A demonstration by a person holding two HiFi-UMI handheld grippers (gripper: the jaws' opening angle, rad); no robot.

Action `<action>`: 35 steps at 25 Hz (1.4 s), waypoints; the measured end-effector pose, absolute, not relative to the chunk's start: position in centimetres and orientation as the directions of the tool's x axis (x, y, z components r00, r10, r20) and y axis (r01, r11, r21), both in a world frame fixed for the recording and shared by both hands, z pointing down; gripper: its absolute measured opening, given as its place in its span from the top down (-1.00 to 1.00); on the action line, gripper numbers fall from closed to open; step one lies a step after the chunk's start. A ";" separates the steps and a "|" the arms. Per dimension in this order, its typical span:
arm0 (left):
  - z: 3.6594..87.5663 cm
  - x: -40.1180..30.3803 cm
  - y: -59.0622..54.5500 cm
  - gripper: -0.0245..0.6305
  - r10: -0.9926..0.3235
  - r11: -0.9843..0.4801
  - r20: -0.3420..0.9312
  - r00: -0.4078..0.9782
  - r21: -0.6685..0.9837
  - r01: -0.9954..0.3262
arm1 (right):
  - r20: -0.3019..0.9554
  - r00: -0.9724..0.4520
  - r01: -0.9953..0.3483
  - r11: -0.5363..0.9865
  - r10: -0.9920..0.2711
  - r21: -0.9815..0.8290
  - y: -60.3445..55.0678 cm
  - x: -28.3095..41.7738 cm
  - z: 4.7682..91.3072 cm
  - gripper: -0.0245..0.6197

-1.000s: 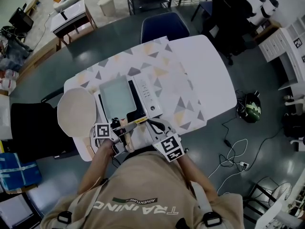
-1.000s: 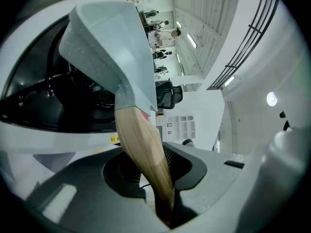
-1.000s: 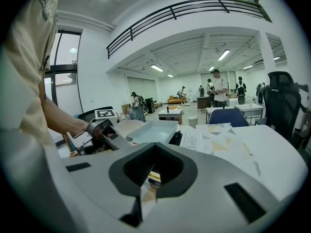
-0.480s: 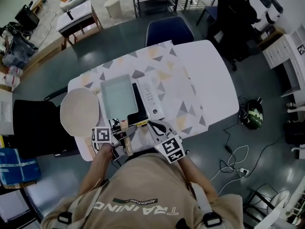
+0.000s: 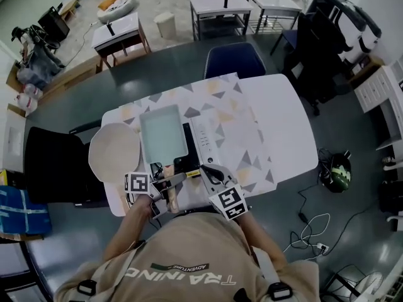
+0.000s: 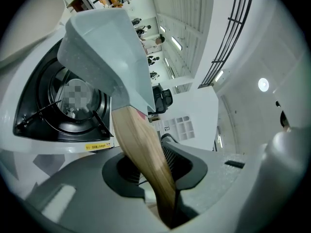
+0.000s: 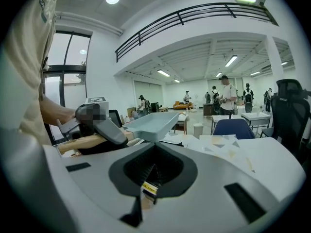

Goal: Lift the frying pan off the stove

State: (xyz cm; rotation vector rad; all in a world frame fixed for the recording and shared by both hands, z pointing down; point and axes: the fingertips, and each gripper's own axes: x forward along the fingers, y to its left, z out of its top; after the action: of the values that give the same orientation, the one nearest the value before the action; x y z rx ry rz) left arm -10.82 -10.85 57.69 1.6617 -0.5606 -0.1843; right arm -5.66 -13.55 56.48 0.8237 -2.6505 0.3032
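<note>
The frying pan [image 5: 162, 133] is a rectangular pale blue-grey pan with a wooden handle [image 5: 171, 194]. My left gripper [image 5: 165, 182] is shut on that handle [image 6: 141, 144]; its jaws have just been opening a little with the handle still between them. In the left gripper view the pan [image 6: 107, 47] hangs tilted above the stove's black burner [image 6: 63, 106]. The stove [image 5: 200, 137] lies on the table, black with a white control strip. My right gripper [image 5: 211, 172] sits at the stove's front edge, its jaws [image 7: 151, 178] closed on the rim with the yellow label.
A round beige board [image 5: 114, 151] lies left of the stove. A triangle-patterned cloth [image 5: 233, 118] covers the white table [image 5: 283, 124]. A blue chair [image 5: 235, 58] stands at the far side and a black chair [image 5: 56, 162] at the left.
The left gripper has risen with the handle, and the pan has come up off the burner. The right gripper stays at the stove's front edge.
</note>
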 end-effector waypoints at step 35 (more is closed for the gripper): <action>55.2 -9.2 -8.7 0.60 -0.492 -0.122 0.189 0.850 0.952 -0.282 | 0.285 -0.802 -0.566 0.820 -0.525 -0.086 -13.1 -4.0 54.4 0.94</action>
State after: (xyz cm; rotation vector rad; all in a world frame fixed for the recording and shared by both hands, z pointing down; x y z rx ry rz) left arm -9.23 -8.74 55.16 1.7183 -0.6003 -0.1988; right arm -4.00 -13.08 54.41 0.8403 -2.7555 0.2434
